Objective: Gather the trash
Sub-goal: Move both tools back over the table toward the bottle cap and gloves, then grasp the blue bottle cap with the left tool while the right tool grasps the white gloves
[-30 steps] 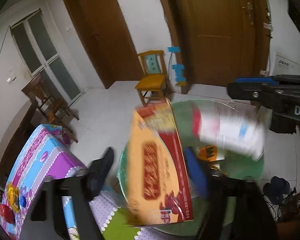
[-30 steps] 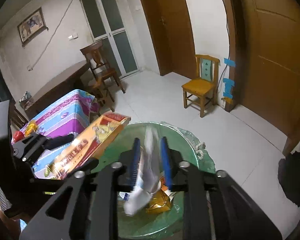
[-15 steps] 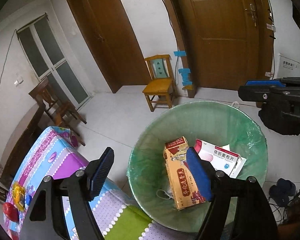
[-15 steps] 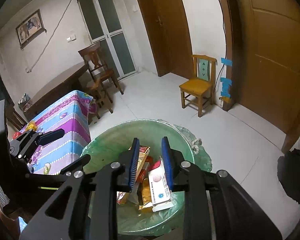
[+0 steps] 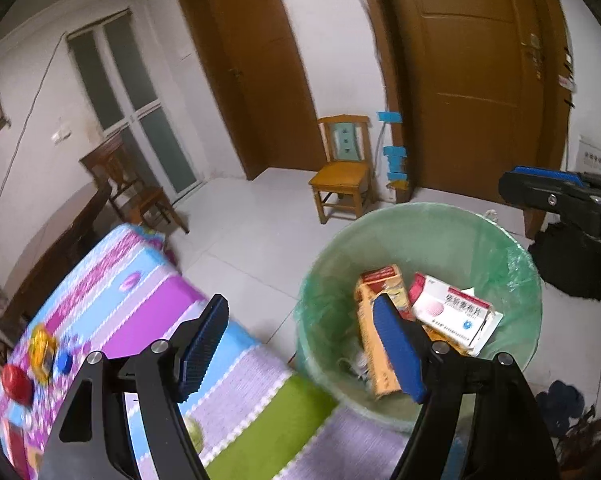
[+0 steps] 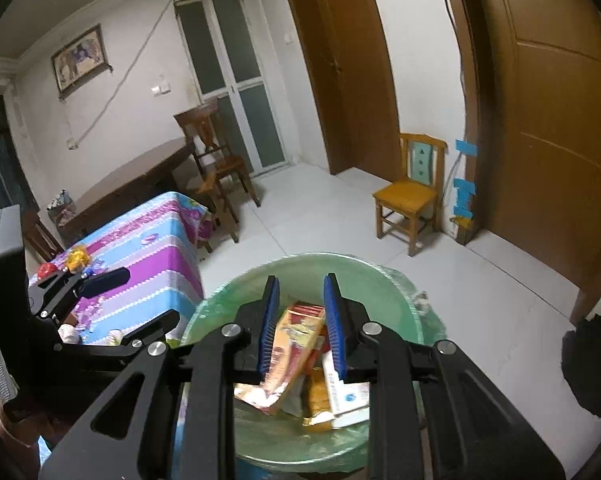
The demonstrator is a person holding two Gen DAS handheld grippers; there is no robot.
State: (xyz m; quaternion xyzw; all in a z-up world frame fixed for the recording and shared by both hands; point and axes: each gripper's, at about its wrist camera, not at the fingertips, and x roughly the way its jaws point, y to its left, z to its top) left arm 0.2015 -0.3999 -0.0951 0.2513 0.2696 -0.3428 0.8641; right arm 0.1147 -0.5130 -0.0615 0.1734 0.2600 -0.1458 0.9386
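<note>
The orange box (image 5: 374,340) and the white box (image 5: 450,312), a second ago falling blurred above the green-lined bin (image 5: 516,276), now lie at rest inside the bin, leaning side by side.

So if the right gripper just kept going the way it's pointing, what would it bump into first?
Probably the trash in the bin. The right gripper points down into it, and the orange box lies right between its fingers in the picture. Depth is hard to judge, though.

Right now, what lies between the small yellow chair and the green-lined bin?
Only bare white floor tiles separate the small yellow chair from the green-lined bin; the right wrist view shows it best.
</note>
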